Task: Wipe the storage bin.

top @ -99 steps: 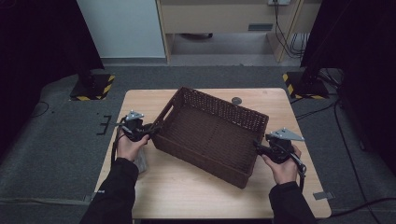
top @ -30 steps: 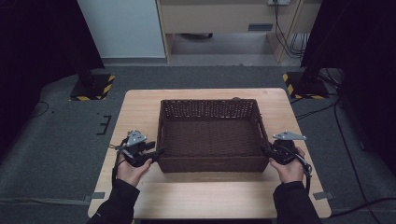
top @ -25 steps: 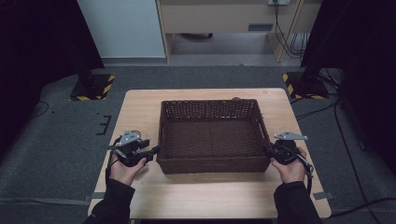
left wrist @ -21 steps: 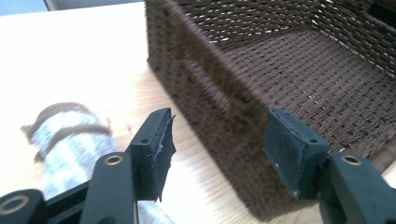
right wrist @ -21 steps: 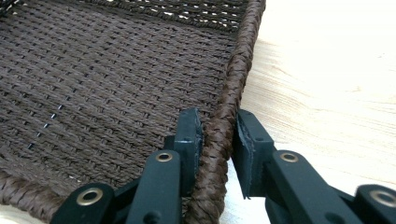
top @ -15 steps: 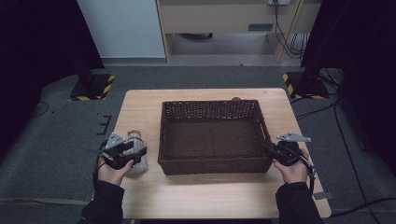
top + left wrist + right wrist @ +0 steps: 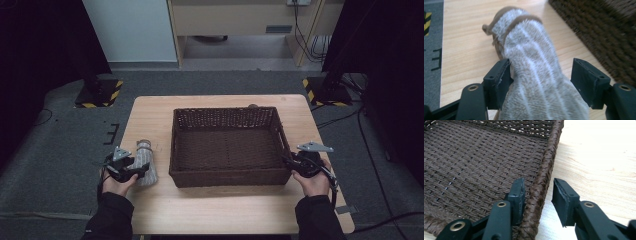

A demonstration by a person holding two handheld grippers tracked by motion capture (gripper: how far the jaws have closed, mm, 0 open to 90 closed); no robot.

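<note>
1. A pale wooden surface point(image 7: 235, 215) stands on grey carpet, with dark curtains at both sides and a light cabinet behind.
2. A dark woven basket point(image 7: 226, 148) sits in the middle of the surface, square to its edges and empty inside.
3. A fuzzy grey-white sock point(image 7: 144, 162) with a brown cuff lies just left of the basket, apart from its wall.
4. The left gripper point(image 7: 131, 170) is at the sock's near end. In the left gripper view its fingers point(image 7: 499, 80) straddle the sock point(image 7: 534, 75) — the left one touches the fabric, the right one stands clear. They have just been opening and stand wide apart; the sock lies loose between them.
5. The right gripper point(image 7: 290, 163) is at the basket's near right corner. In the right gripper view its fingers point(image 7: 517, 195) straddle the rim point(image 7: 541, 187) — the inner one lies against the weave, the outer one stands off it over the wood. They have just been opening; nothing is pinched.
</note>
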